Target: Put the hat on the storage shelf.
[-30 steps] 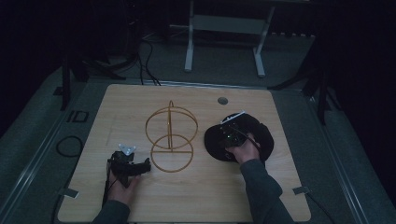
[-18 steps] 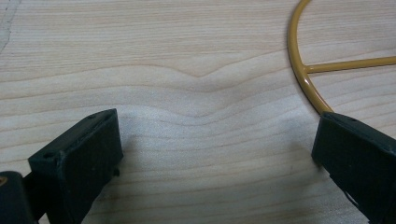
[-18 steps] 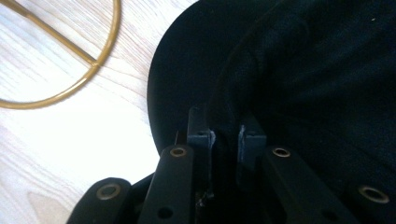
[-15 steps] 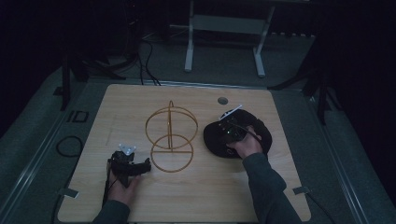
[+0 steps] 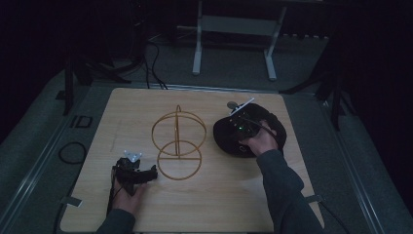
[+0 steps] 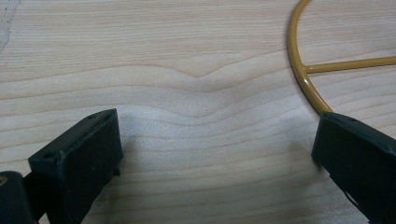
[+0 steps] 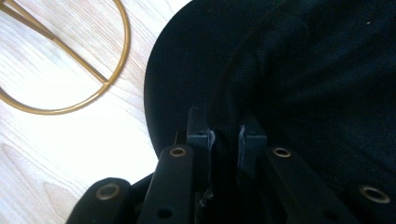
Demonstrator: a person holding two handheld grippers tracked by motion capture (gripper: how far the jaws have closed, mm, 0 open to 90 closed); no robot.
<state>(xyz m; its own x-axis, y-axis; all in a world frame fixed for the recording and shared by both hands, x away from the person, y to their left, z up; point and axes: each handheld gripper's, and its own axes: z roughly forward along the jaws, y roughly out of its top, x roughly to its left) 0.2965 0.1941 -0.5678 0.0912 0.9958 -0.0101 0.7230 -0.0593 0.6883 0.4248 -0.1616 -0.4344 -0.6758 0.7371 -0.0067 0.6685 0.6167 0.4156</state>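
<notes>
Left claw (image 5: pixel 146 174) rests on the pale wooden counter (image 5: pixel 204 209) just left of the golden wire stand of two hoops (image 5: pixel 178 146), jaws spread, nothing between them. Right of the stand, right claw (image 7: pixel 227 135) is pressed together, pinching the brim of the black fabric hat (image 5: pixel 272 127). Judged: hat gripped, barely lifted; hanging it on the stand remains. Count: one stand, one hat, two claws.
</notes>
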